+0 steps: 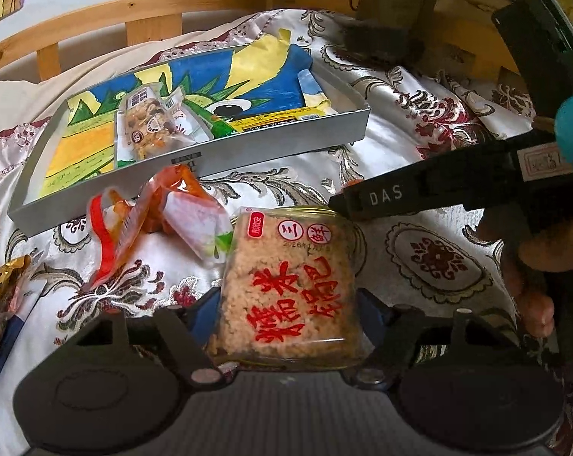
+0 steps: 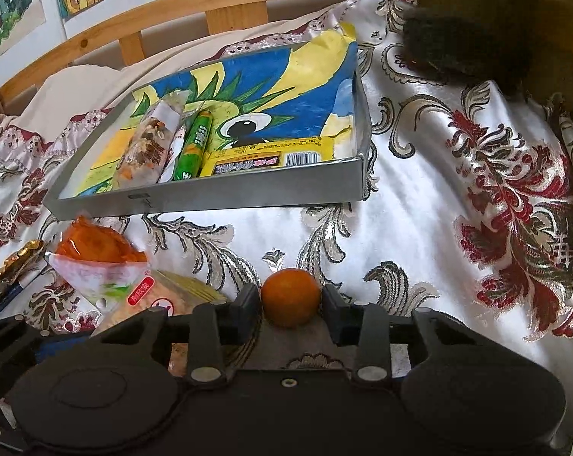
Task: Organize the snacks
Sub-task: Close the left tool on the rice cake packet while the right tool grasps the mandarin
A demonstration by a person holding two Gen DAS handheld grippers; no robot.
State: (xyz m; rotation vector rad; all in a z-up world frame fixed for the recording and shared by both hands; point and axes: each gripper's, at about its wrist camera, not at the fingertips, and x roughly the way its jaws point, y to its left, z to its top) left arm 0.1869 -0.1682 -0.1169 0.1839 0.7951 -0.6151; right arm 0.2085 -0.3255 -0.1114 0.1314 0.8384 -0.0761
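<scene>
White cloth point(image 2: 400, 228) with red florals; orange ball point(image 2: 291, 296); grey tray point(image 2: 248, 193).

Left gripper point(image 1: 286, 315): points down at a slant, jaws wide, one finger on each side of a snack pack; if the pads press it, I cannot tell.
Right gripper point(image 2: 291, 306): points down at a slant, both pads against a small orange ball.
Hand point(image 1: 533, 262): fingers wrapped around the right gripper's handle.
</scene>
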